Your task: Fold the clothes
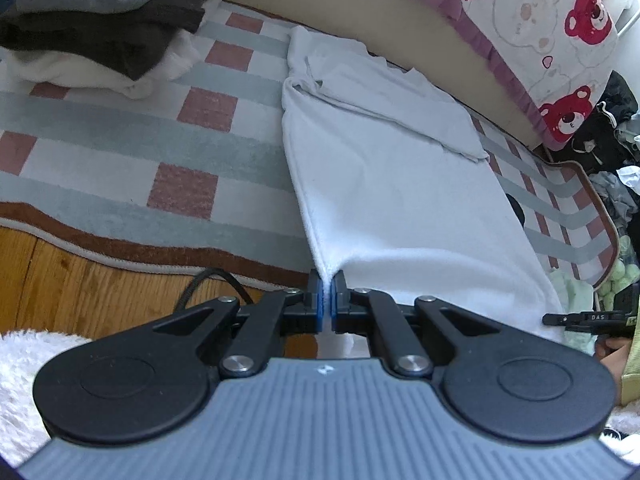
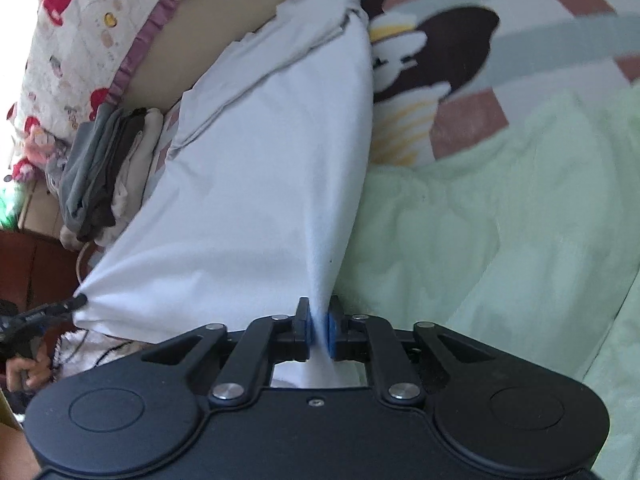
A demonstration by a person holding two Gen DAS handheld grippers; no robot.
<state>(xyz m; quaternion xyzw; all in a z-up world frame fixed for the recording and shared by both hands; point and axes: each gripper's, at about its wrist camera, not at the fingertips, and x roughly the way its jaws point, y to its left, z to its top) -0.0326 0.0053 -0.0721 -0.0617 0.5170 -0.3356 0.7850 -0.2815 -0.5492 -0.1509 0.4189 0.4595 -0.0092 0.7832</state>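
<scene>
A white garment (image 1: 380, 184) lies stretched along a checked rug (image 1: 120, 140), one sleeve folded over its far end. My left gripper (image 1: 328, 296) is shut on the near left corner of its hem, and the cloth rises taut into the pads. In the right wrist view the same garment (image 2: 260, 200) tapers into my right gripper (image 2: 319, 320). Those jaws stand slightly apart, with the near right corner loose between the blue pads. The left gripper's tip (image 2: 80, 302) shows at the other corner, and the right gripper's tip (image 1: 560, 319) shows at the right edge of the left wrist view.
A stack of folded clothes (image 1: 104, 28) sits on the rug at the far left. A bed with a bear-print cover (image 1: 540, 40) borders the rug's far side. A pale green blanket (image 2: 500, 220) lies right of the garment. Wooden floor (image 1: 60, 272) is near left, and a heap of dark clothes (image 1: 608, 132) is far right.
</scene>
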